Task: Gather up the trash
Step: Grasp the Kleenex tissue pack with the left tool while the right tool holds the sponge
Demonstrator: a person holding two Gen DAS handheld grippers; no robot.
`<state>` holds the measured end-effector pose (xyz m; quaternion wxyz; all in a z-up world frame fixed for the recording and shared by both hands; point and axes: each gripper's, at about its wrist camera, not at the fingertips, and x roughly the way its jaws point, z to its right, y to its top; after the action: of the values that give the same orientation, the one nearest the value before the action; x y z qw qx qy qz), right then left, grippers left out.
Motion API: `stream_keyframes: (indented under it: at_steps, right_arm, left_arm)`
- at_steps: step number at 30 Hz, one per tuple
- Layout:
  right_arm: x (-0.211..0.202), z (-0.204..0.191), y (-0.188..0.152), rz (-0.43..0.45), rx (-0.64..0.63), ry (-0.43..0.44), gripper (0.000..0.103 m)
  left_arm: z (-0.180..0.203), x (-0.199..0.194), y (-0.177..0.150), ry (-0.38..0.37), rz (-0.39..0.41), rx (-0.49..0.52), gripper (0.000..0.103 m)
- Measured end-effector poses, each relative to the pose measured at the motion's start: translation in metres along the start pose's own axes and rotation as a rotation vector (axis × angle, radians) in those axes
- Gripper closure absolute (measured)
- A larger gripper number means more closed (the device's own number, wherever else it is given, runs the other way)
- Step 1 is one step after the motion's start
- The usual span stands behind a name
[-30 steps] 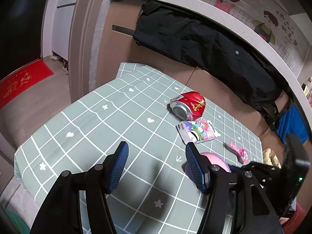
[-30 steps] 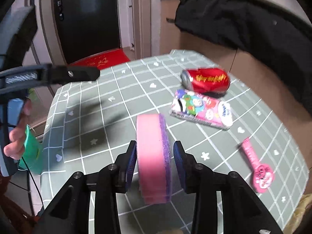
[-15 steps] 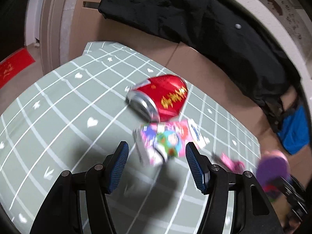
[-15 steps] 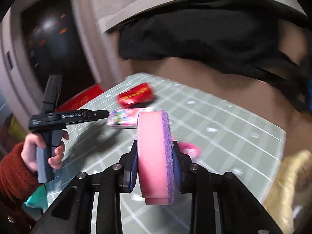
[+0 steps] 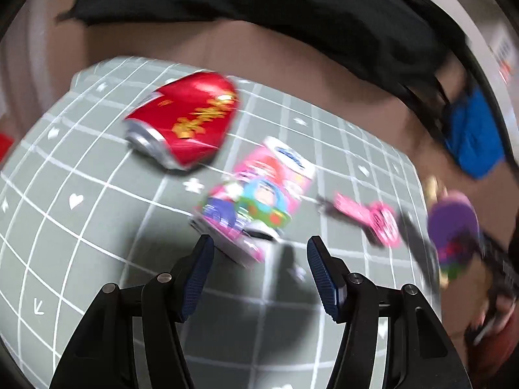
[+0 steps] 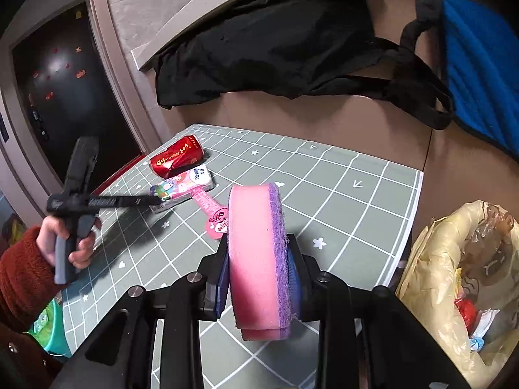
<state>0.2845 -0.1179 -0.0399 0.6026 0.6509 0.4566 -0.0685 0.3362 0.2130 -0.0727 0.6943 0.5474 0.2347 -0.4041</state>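
Observation:
My right gripper (image 6: pixel 258 261) is shut on a pink sponge with a purple scrub side (image 6: pixel 256 253), held above the table's right part; the sponge also shows in the left wrist view (image 5: pixel 454 230). My left gripper (image 5: pixel 259 269) is open and empty, just short of a colourful tissue pack (image 5: pixel 256 201); it also shows in the right wrist view (image 6: pixel 152 199) beside the pack (image 6: pixel 185 186). A crushed red can (image 5: pixel 188 123) (image 6: pixel 176 160) lies beyond the pack. A pink flat wrapper (image 5: pixel 369 215) (image 6: pixel 212 212) lies to its right.
A bin lined with a yellowish bag (image 6: pixel 460 278), holding trash, stands off the table's right edge. A black bag (image 6: pixel 275 45) and blue cloth (image 6: pixel 480 61) hang over the cardboard wall behind the grey checked tablecloth (image 6: pixel 340 188). A green tub (image 6: pixel 52 327) sits low left.
My left gripper has moved forward to the tissue pack, still open. My right gripper has carried the sponge to the right, and the lined bin has come into view.

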Motion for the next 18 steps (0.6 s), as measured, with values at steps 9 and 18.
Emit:
stream_keyframes:
  at_steps: [9,18]
  right_arm:
    - [-0.004,0.009,-0.007,0.014,0.019,0.016,0.074]
    - [-0.004,0.011,-0.012,0.004,0.026,0.023,0.074]
  left_arm:
    - [0.016,0.012,0.03,0.103,0.024,0.215,0.043]
    - [0.028,0.041,0.028,0.113,-0.032,0.232,0.043]
